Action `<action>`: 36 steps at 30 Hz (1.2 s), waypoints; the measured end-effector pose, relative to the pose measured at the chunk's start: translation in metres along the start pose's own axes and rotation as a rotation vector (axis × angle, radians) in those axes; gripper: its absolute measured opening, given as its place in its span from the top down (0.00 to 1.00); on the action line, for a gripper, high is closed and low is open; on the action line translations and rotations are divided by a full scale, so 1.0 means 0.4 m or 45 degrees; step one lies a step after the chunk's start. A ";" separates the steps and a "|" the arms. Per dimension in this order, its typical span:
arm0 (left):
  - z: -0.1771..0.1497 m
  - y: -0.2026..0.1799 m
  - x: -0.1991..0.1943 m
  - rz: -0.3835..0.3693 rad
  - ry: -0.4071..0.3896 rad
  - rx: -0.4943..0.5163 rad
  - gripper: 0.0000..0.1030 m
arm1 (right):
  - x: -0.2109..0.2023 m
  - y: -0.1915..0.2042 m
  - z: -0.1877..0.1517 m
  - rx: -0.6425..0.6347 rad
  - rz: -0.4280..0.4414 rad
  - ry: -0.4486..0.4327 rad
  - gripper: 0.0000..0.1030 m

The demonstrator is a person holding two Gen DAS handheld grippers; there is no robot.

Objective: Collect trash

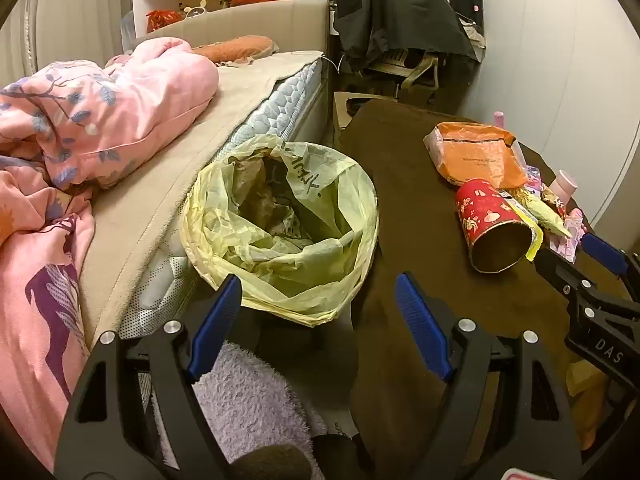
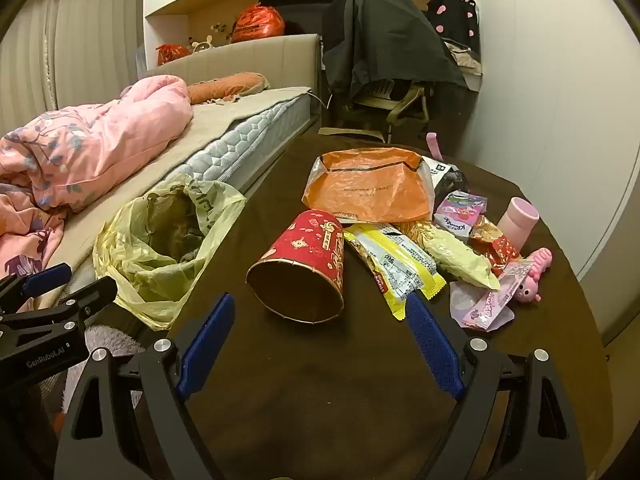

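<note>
We held the left tongs (image 1: pixel 318 300) and the right tongs (image 2: pixel 320 318) with jaws wide apart and nothing between them, over bare dark tabletop (image 2: pixel 320 392) at the bottom of each frame. At the tabletop's left edge, between it and the bed (image 2: pixel 240 136), the yellow-lined bin (image 1: pixel 280 220) stood open with crumpled paper inside. The empty red cup (image 2: pixel 304 268) lay on its side at frame centre, wrappers (image 2: pixel 400 264) just right.

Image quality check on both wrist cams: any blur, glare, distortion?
Left wrist: warm dim light, strong fisheye bending, black corners; trash bag sharp. Right wrist: same warm cast and curved edges; red cup and wrappers crisp, dark table shows little detail, no glare.
</note>
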State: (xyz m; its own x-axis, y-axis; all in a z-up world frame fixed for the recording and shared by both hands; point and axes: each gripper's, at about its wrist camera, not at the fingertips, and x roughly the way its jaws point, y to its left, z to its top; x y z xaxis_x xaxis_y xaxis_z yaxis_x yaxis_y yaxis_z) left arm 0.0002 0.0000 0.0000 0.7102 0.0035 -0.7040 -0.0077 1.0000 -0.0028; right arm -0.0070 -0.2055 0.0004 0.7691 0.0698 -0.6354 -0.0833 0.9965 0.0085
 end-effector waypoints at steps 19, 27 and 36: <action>0.002 0.011 0.000 0.044 0.004 -0.022 0.27 | 0.002 0.000 -0.001 -0.006 0.011 0.004 0.20; 0.000 0.013 0.000 0.044 0.005 -0.023 0.27 | 0.001 -0.003 -0.002 -0.004 0.013 0.005 0.20; -0.001 0.012 0.000 0.044 0.004 -0.021 0.27 | 0.004 -0.014 0.003 0.006 0.015 0.007 0.20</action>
State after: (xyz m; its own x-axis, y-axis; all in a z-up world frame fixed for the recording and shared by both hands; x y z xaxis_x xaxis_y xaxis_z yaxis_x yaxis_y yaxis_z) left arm 0.0000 0.0048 -0.0003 0.7071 0.0377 -0.7062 -0.0437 0.9990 0.0096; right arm -0.0045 -0.2110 0.0004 0.7647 0.0812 -0.6392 -0.0895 0.9958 0.0195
